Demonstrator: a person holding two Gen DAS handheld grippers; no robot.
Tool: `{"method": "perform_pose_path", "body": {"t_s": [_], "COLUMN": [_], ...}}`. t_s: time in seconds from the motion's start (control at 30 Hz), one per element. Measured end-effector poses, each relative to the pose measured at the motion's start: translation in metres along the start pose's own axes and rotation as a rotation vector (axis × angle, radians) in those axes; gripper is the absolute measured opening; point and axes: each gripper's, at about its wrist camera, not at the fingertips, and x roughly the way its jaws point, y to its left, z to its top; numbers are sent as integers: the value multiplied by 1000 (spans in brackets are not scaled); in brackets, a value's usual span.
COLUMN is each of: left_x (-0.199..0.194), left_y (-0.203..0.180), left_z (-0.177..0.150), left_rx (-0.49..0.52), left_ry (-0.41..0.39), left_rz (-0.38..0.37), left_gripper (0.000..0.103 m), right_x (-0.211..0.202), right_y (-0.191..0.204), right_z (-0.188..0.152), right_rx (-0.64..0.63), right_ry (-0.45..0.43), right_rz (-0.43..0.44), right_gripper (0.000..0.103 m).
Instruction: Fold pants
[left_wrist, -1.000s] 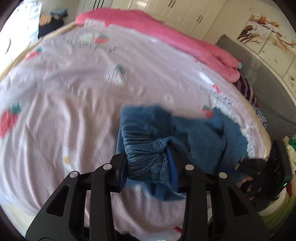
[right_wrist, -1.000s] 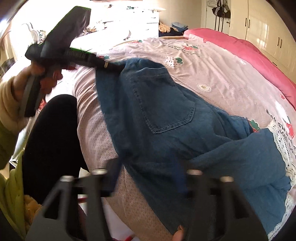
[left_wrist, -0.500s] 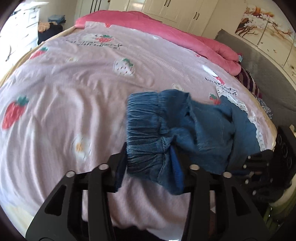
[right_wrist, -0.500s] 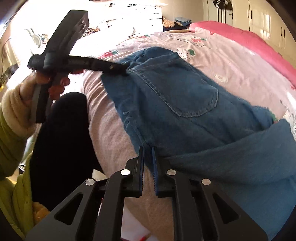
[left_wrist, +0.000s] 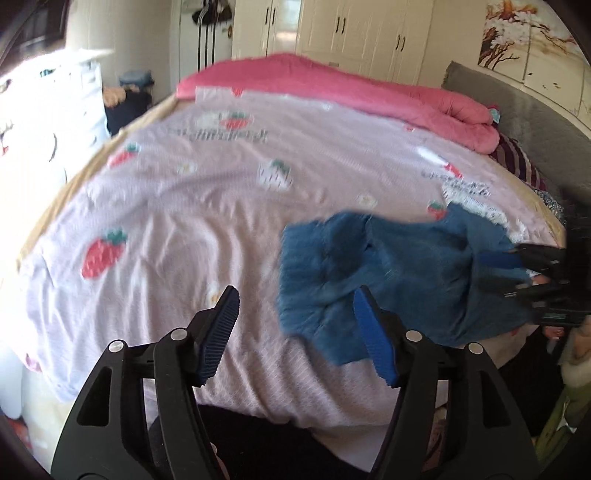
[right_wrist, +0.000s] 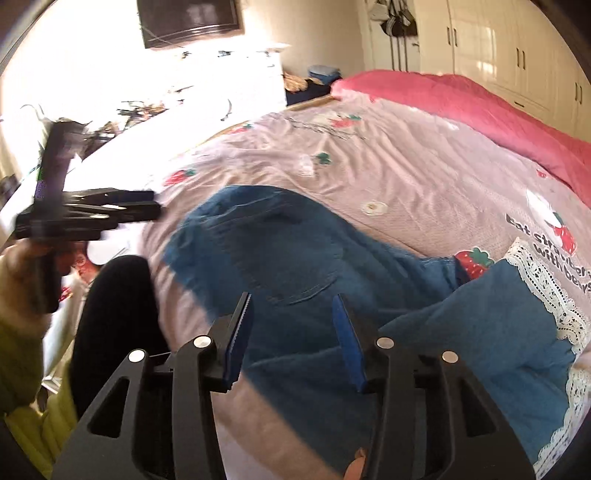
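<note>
Blue denim pants lie crumpled near the front right edge of the bed, waistband toward the left; in the right wrist view the pants show a back pocket. My left gripper is open and empty, just left of the waistband; it also shows in the right wrist view, pulled off the cloth. My right gripper is open above the pants seat, holding nothing; in the left wrist view the right gripper sits at the pants' right end.
The bed has a pink strawberry-print sheet and a rolled pink quilt along its far side. A grey headboard stands at right. White wardrobes line the back wall. My black-clad leg is at the bed edge.
Both grippers have opened and let go of the pants. The pants have dropped onto the bed. The left gripper has drawn back to the left of the waistband.
</note>
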Motion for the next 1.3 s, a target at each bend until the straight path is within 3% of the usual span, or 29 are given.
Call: {"method": "perform_pose_path", "body": {"t_s": [0.1,0.23,0.3,0.4,0.47,0.63,0.73,1.0,1.17,1.3], "left_x": [3,45,63,85,101,99,78,40,56,59], "left_y": [-27,-80,-98,-113,-107,-106,-107,-144,-173,-160], "left_z": [15,18,10,-11,-25,-28,-15,9,7,6], "left_rx": [31,123,159,242,227,233,187,204,242,230], "left_ry": [-24,45,83,117,159,131,94,-17,19,19], "left_rz": [-38,-95,-115,-40,-33,-31,-89,-186,-265,-195], "left_gripper": [60,60,60,62,63,65,69,82,83,83], "right_x": [17,16,11,5,2,-13,-42,-89,-87,-75], "right_y": [-12,-16,-19,-21,-22,-31,-44,-106,-141,-156], "right_z": [-11,-41,-51,-58,-61,-58,-55,-42,-27,-14], "right_rx": [53,84,108,112,110,157,205,308,340,342], "right_ry": [93,150,150,140,135,108,28,-68,-49,-31], "right_rz": [-30,-48,-34,-23,-10,51,68,-95,-177,-203], "right_gripper": [43,43,43,44,44,47,56,68,76,81]}}
